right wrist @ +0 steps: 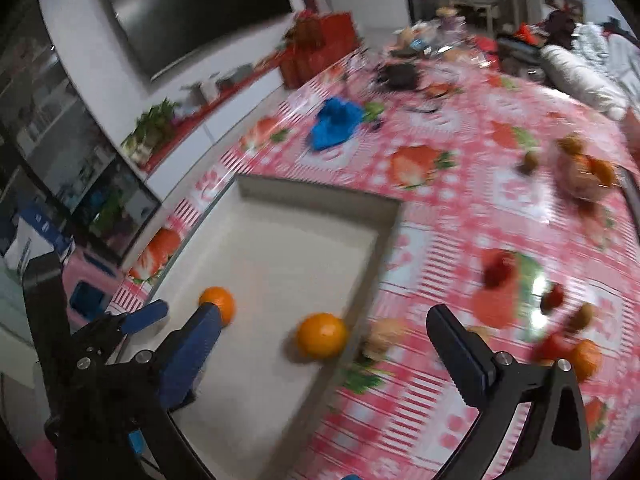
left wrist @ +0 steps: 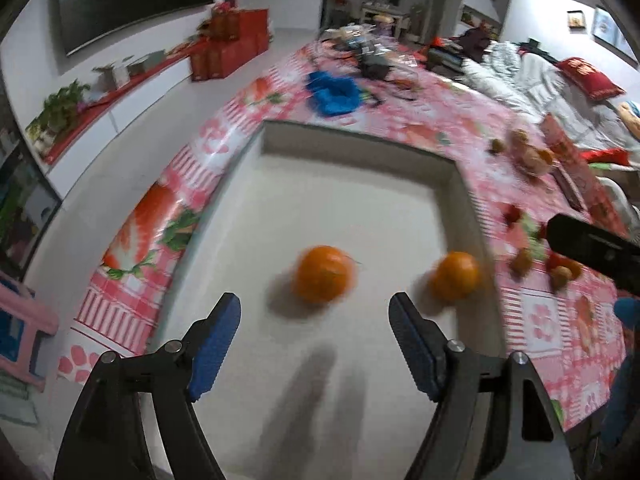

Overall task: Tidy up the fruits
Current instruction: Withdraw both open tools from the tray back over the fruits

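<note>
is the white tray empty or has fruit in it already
Not empty: the white tray holds two oranges, one mid-floor, one against its right wall. Other fruit remains on the tablecloth.

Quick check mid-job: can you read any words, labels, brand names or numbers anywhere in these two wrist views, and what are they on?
No text can be read in either view.
Red boxes by the wall: markings too blurred to read.
Red cushion on the sofa: pattern or characters, blurred.
Framed pictures on the far wall: too small.
White tray, two oranges and strawberry tablecloth: no lettering visible.

Two oranges (left wrist: 323, 279) in white tray (left wrist: 464, 196)
</note>
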